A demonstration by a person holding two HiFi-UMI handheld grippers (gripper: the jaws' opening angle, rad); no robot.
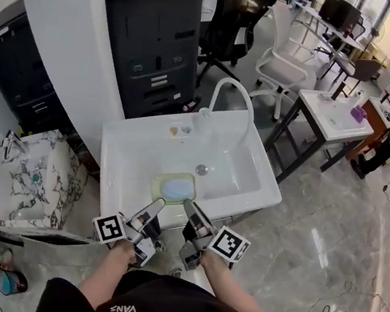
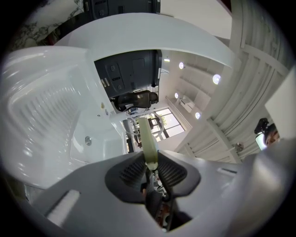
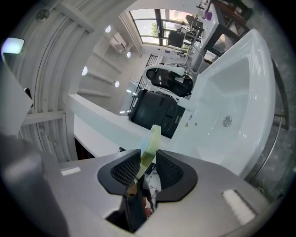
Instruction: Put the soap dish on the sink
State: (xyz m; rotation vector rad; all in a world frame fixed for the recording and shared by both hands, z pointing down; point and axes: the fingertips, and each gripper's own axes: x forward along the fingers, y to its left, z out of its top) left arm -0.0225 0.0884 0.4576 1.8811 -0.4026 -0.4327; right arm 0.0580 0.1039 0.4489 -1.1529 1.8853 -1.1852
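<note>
Left gripper [image 1: 156,204] & right gripper [image 1: 188,207] each pinch the soap dish [image 1: 173,186] edge — keep it level, lower evenly onto sink [image 1: 265,194] rim.

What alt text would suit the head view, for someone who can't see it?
From above, a person's left gripper and right gripper each clamp the near edge of a pale green soap dish over the front of a white sink. A curved white faucet rises at the back, with a dark cabinet beyond.
</note>
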